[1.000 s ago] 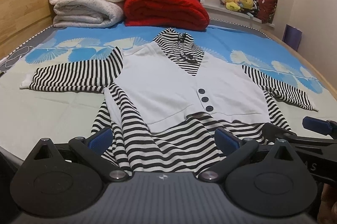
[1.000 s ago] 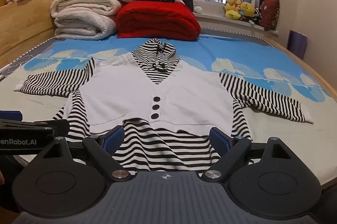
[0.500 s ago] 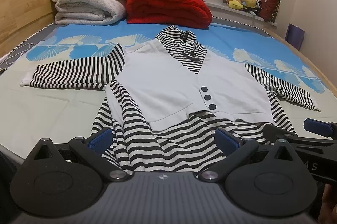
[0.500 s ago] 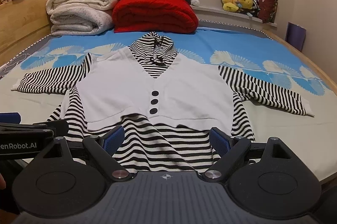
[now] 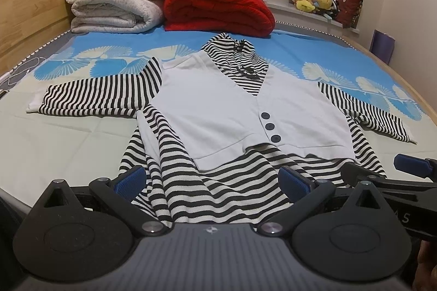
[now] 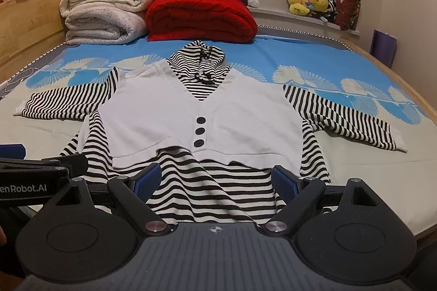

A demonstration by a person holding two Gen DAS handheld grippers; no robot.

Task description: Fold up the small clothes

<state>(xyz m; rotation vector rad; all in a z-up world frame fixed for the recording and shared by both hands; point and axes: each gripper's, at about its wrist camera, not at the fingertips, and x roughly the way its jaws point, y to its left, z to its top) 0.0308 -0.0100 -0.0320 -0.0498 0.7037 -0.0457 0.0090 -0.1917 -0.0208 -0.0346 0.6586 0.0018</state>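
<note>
- Striped top (image 5: 218, 110) lies spread flat mid-bed, unfolded; folding looks not yet begun.
- Left gripper (image 5: 213, 180) and right gripper (image 6: 215, 179) hover spread wide, empty, at its 6 o'clock hem.
- Next likely: pinch hem corners.

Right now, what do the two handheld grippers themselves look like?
Both match: the left gripper and right gripper have black angular linkage arms, silver pivot screws, round black discs and a ribbed grey body with a small crosshair mark. Finger pads are textured blue. White lettering marks the left gripper's side.
</note>
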